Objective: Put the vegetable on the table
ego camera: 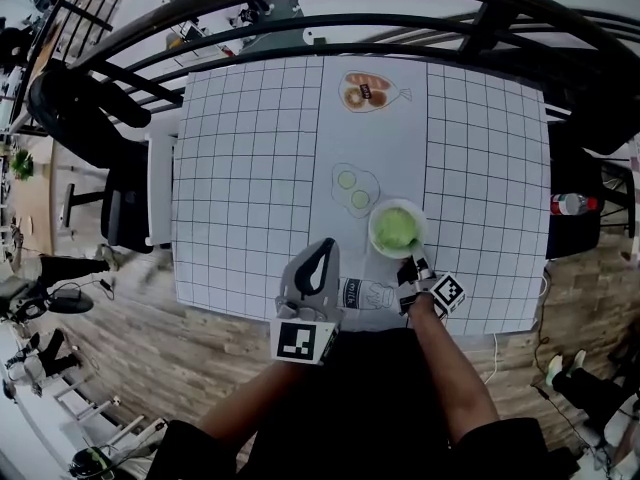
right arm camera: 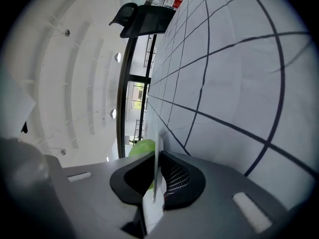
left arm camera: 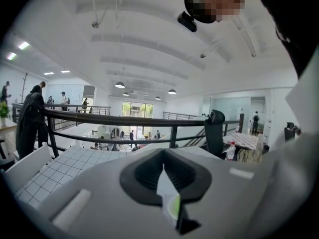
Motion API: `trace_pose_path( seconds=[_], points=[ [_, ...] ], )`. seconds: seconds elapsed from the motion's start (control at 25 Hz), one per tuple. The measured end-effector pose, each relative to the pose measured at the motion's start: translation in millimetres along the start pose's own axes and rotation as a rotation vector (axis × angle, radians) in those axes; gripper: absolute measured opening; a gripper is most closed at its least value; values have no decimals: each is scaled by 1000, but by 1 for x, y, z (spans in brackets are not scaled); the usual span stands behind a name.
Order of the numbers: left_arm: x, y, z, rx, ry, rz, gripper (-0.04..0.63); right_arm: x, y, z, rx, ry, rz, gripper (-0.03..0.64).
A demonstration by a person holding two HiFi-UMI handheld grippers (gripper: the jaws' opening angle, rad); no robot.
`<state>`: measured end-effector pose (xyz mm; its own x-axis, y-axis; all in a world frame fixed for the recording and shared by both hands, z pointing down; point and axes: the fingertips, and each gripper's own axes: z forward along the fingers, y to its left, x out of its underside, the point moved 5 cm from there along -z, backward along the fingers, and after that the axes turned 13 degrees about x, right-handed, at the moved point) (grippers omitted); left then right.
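Observation:
A green leafy vegetable (ego camera: 396,227) lies in a white bowl (ego camera: 377,240) on the white middle strip of the checked table (ego camera: 240,188). My right gripper (ego camera: 414,261) is shut on the bowl's near rim. In the right gripper view the thin white bowl rim (right arm camera: 156,168) stands pinched between the jaws of the right gripper (right arm camera: 157,153), with the vegetable (right arm camera: 141,147) just behind it. My left gripper (ego camera: 328,244) is shut and empty, left of the bowl near the table's front edge. In its own view the left gripper (left arm camera: 163,166) points across the table toward the railing.
Printed pictures lie on the middle strip: a bag of food (ego camera: 372,92) at the far end and two green slices (ego camera: 354,189) near the bowl. A black railing (ego camera: 330,18) runs behind the table. Chairs (ego camera: 125,208) stand at the left, and a bottle (ego camera: 570,204) at the right.

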<state>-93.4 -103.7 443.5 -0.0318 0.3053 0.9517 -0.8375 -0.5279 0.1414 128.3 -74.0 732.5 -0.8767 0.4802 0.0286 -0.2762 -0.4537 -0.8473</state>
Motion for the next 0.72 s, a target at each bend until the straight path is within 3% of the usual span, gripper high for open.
trace_pose_path(
  seconds=[0.2,0.56,0.72],
  points=[
    [-1,6,0,-18,-3,17,9,1,4,2,-32,2,12,21],
    [0,5,2,-38,3,-9,9,0,-4,1,57,18,82,29],
    [1,5,-1,-35,-7,-13,9,1,-5,-2,50,20,76,38]
  ],
)
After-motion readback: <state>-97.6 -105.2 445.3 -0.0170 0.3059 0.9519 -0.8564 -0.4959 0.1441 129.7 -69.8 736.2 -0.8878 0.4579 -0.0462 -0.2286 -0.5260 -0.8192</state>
